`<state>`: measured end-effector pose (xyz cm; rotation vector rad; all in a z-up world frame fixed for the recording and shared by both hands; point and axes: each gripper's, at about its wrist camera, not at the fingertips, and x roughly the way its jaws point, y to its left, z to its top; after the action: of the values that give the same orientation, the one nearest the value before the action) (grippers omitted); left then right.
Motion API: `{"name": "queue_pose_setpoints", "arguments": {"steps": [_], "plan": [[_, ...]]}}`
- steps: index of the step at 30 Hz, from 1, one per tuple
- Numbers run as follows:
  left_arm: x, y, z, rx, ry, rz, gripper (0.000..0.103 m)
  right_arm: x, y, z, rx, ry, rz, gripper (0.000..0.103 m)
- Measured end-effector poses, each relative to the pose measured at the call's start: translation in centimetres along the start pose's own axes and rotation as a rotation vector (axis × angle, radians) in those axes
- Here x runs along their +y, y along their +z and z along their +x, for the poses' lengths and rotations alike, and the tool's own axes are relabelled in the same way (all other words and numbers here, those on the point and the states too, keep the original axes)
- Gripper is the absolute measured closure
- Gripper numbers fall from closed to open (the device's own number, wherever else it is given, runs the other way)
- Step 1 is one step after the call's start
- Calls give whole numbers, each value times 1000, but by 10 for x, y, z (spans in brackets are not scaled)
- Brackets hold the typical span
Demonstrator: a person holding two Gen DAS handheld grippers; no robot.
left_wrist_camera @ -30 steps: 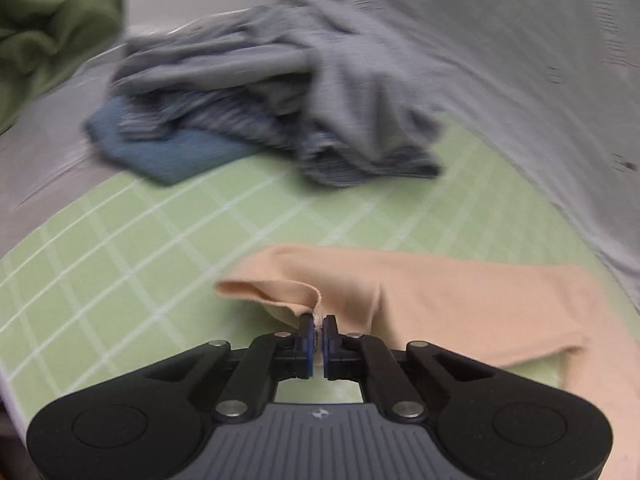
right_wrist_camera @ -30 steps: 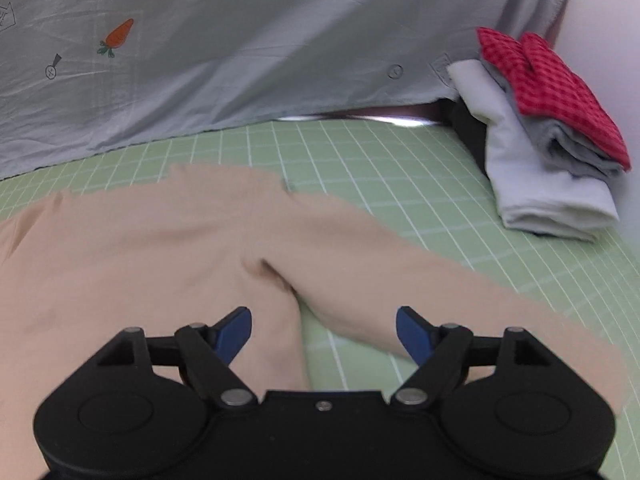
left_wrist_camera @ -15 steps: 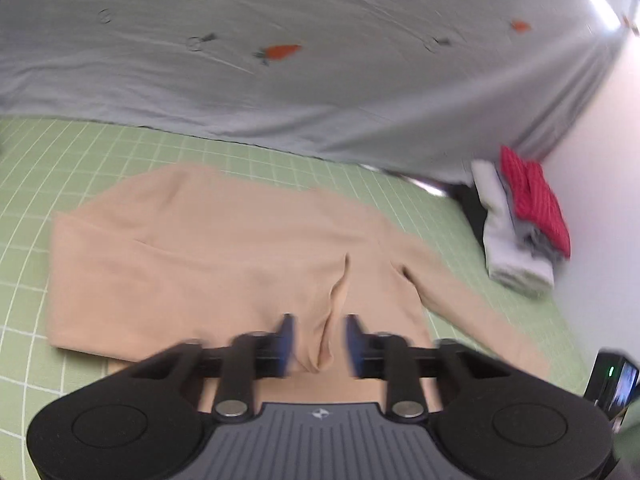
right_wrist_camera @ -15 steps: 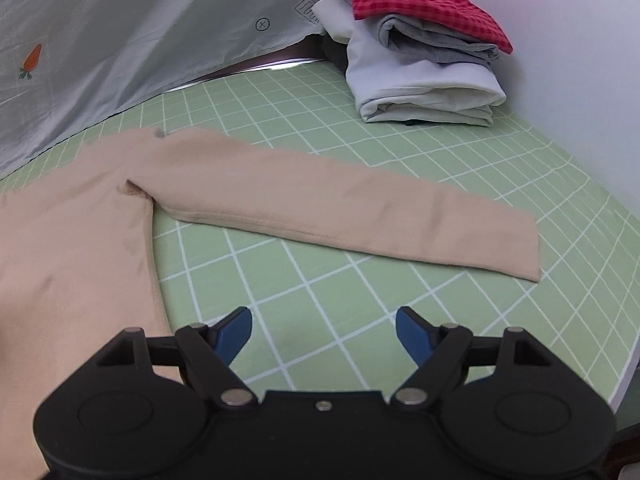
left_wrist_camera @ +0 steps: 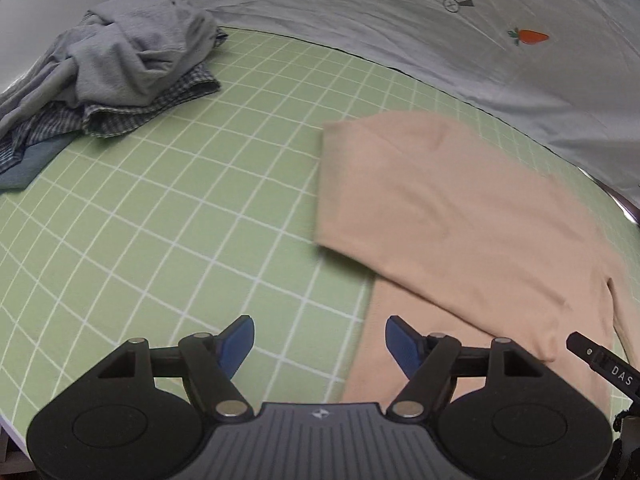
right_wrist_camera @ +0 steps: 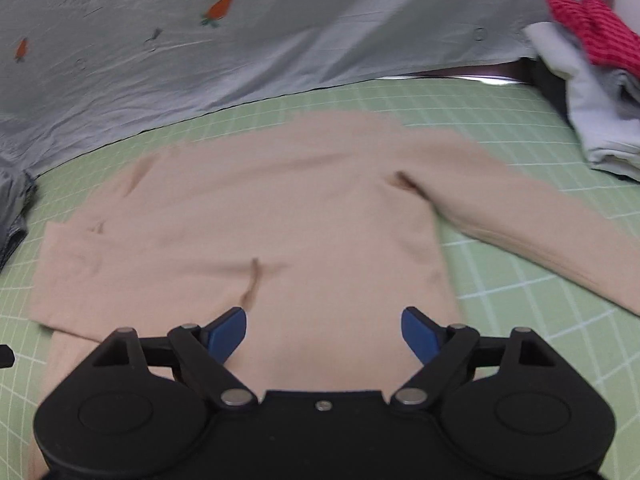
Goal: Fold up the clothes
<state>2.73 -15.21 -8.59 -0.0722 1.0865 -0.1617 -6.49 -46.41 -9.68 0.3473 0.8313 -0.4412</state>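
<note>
From my left claw (left_wrist_camera: 319,340), the jaws have just been opening and hold nothing; only green mat (left_wrist_camera: 180,220) lies between them. The peach sweater (left_wrist_camera: 460,220) sits ahead and to the right, one sleeve already laid across its body. The unfolded heap (left_wrist_camera: 120,64) is far ahead, left.

From my right claw (right_wrist_camera: 323,334), released too and having opened a little further, the sweater (right_wrist_camera: 280,232) lies straight ahead, its hem just beyond my fingertips. Its other sleeve (right_wrist_camera: 540,236) stretches out to my right, the folded stack (right_wrist_camera: 592,80) beyond it.

That sleeve looks next, I think: pinch near the cuff, lift little, lay it flat across without dragging the body.
</note>
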Motion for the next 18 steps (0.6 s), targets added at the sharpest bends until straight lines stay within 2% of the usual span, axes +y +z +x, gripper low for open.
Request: {"name": "queue_pose_setpoints", "arguments": {"steps": [1,3,4,6,7,9,11,15,18], "plan": [[6,-1,-2,1,9,-9,29,11,0,5,9,25,-16,19],[15,0,-4,2,22,-18,29,30,-3,16,28,56,-51,28],[18,0,-4,2,28,-20,29,38,-7,20,36,63,-72,37],[23,0,-6,4,35,-24,29,50,-12,22,25,70,-119,43],[25,0,-6,4,38,-26,29,54,-14,23,24,74,-142,50],[28,1,-6,8,39,-32,29,60,-15,24,19,85,-192,72],[28,3,-4,10,34,-35,29,61,-12,21,9,103,-232,100],[21,7,-4,-8,29,-14,29,47,3,8,-59,141,-224,102],[17,7,-10,-32,39,5,29,24,26,-5,-155,89,-186,102]]}}
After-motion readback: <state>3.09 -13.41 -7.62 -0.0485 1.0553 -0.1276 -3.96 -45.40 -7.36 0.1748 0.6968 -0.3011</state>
